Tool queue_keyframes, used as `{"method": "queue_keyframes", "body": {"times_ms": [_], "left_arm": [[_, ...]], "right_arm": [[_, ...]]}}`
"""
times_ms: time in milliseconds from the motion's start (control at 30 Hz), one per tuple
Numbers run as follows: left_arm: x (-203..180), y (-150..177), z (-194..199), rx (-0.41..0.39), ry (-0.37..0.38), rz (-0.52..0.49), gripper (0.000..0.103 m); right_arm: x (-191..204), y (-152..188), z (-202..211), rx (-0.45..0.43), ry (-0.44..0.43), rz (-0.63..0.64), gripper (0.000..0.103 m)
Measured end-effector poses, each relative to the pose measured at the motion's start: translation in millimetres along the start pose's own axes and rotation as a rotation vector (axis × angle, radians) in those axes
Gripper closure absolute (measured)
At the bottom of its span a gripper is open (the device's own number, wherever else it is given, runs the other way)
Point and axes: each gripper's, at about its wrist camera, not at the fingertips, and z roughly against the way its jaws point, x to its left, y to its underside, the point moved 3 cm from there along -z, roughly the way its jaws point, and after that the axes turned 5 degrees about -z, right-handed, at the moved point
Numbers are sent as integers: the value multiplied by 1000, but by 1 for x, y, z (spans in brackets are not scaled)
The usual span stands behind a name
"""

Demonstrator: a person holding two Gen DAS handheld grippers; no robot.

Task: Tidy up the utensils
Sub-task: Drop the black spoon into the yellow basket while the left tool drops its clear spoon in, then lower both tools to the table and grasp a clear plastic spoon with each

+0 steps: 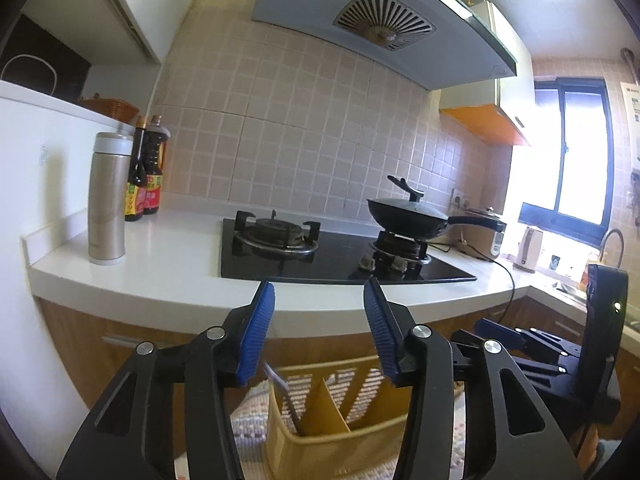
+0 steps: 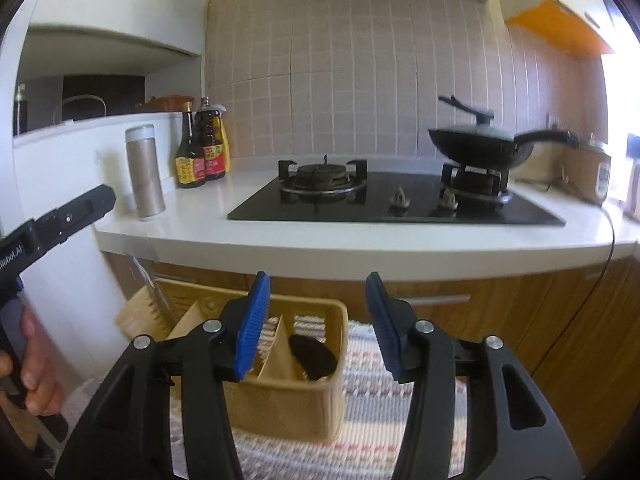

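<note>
With both the left tool (image 1: 319, 330) and the right tool (image 2: 318, 324) standing apart and empty above the yellow divided basket (image 2: 288, 392) on the striped mat (image 2: 380, 420), a careless descent is risking tipping the basket or knocking the dark spoon (image 2: 313, 357) inside it.

Bright daylight floods from the window (image 1: 576, 152) at three o'clock, blown out; fisheye bends the edges, right view slightly blurred.

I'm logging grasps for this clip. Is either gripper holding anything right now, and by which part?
Nothing is held. The left gripper and right gripper both stand open with nothing between their pads, above the yellow utensil basket.
</note>
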Motion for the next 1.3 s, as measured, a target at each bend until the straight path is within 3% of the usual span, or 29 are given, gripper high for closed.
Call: {"method": "queue_keyframes", "body": {"times_ms": [233, 500, 733, 967, 1133, 1300], "left_arm": [[3, -15, 47, 29, 37, 80, 51], [3, -10, 89, 192, 39, 116, 50], [-2, 46, 79, 474, 130, 172, 50], [-31, 126, 51, 771, 209, 67, 50], [-45, 169, 31, 897, 226, -2, 52], [-51, 194, 19, 971, 200, -59, 52]], "right_arm": [[1, 0, 38, 82, -24, -22, 56], [12, 14, 65, 234, -25, -10, 56], [19, 46, 58, 434, -17, 9, 56], [16, 88, 30, 654, -11, 15, 56], [2, 114, 1, 780, -27, -32, 56], [-2, 136, -24, 866, -45, -59, 56]]}}
